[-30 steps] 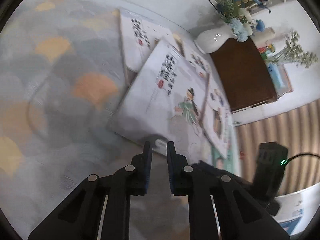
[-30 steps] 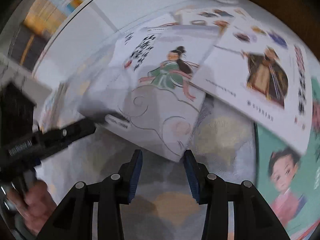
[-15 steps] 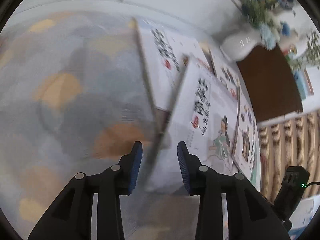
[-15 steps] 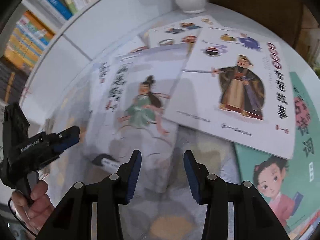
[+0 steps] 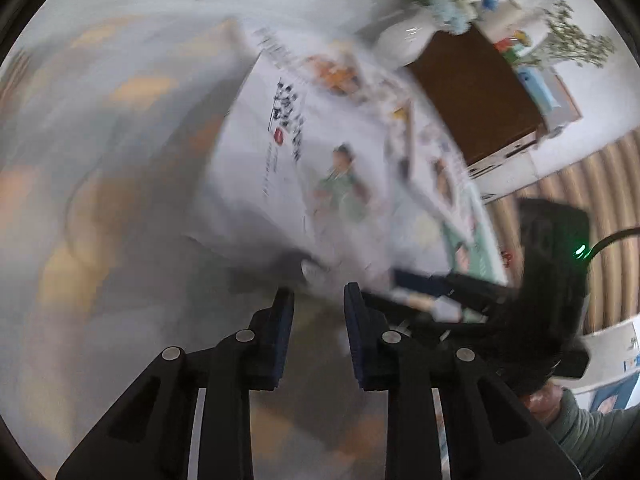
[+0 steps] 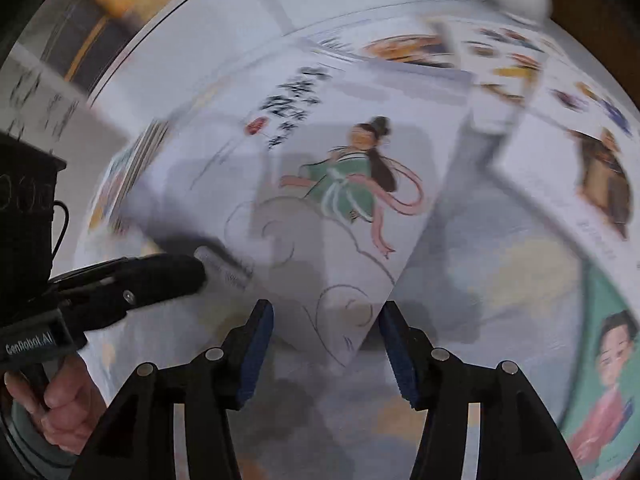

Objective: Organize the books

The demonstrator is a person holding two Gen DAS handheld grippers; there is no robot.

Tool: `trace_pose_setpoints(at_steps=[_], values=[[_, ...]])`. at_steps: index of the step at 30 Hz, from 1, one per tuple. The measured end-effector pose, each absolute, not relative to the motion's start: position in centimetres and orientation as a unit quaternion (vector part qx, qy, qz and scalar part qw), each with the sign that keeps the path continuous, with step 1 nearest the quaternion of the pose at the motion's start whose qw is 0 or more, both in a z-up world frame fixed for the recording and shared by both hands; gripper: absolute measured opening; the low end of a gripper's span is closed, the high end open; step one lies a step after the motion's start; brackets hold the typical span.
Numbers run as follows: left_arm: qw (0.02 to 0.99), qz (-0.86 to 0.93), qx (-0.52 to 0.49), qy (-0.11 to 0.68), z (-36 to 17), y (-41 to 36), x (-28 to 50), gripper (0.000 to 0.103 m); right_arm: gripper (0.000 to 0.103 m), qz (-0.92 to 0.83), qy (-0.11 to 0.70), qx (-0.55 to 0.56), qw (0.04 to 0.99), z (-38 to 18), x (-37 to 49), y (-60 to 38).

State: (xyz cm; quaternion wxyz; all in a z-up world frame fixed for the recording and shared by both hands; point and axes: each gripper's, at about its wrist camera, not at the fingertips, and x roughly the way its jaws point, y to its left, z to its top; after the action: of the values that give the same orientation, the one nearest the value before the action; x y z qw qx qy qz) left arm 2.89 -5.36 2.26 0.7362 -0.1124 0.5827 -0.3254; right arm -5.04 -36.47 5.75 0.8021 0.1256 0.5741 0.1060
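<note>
Two grippers worked close together over one white book (image 6: 320,184) with a figure in a green robe on its cover. The right gripper (image 6: 326,344) stood at the bottom centre of its own view with its jaws spread and opening; the near corner of the book lay between them, but the pads were not pressing on it. I judge that this hand was placed there to catch the corner once it was free to lift.

The left gripper (image 5: 318,300) stood at the bottom centre of its view. Its jaws were closing with only a narrow gap left, and nothing was between them. In the right wrist view this gripper (image 6: 200,270) came in from the left, with its tips touching the near left edge of the book, probably to push or lift that edge.

Further out, the book lay tilted on top of other books. One with a dark-robed figure (image 6: 592,184) was at the right of the frame, and a green-covered one (image 6: 600,380) was at the lower right. All of them rested on a table (image 5: 100,200) with a cloth of grey and orange patches. A white vase (image 5: 400,40) stood beyond the books at the upper right of the left view, which was much blurred. The books were spread loosely, so I think the sorting was at an early stage.
</note>
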Motion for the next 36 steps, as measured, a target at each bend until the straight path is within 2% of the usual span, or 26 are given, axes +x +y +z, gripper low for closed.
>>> trace_pose_setpoints(at_steps=[4,8,10,15,18,21,25,30,36], values=[[0.732,-0.316,-0.141,0.586,2.5,-0.2,1.2,0.02,0.054,0.101,0.578,0.164,0.793,5.4,-6.9,-35.4],[0.76,-0.274,-0.169,0.564,3.8,2.8,3.5,0.023,0.054,0.069,0.566,0.214,0.793,5.4,-7.6,-36.9],[0.77,-0.251,-0.168,0.562,3.3,2.3,5.9,0.028,0.054,0.034,0.557,0.216,0.801,5.8,-6.8,-37.3],[0.767,-0.216,-0.134,0.589,-0.3,-0.5,8.8,0.028,0.055,-0.026,0.521,0.222,0.824,6.4,-5.8,-37.6],[0.742,-0.274,-0.148,0.594,-0.4,-1.8,8.6,0.03,0.055,-0.01,0.526,0.217,0.822,6.1,-5.9,-36.5],[0.728,-0.32,-0.132,0.592,-0.1,-2.3,7.6,0.029,0.058,-0.023,0.525,0.169,0.834,5.9,-6.2,-35.3],[0.712,-0.358,-0.176,0.577,1.1,-0.3,4.5,0.029,0.058,0.01,0.538,0.161,0.827,6.0,-6.1,-36.4],[0.707,-0.329,-0.198,0.594,0.2,3.8,0.5,0.029,0.058,0.078,0.562,0.136,0.812,6.1,-6.0,-34.3],[0.704,-0.305,-0.224,0.601,-1.1,5.9,-0.2,0.026,0.058,0.1,0.581,0.139,0.796,5.7,-7.7,-32.9]])
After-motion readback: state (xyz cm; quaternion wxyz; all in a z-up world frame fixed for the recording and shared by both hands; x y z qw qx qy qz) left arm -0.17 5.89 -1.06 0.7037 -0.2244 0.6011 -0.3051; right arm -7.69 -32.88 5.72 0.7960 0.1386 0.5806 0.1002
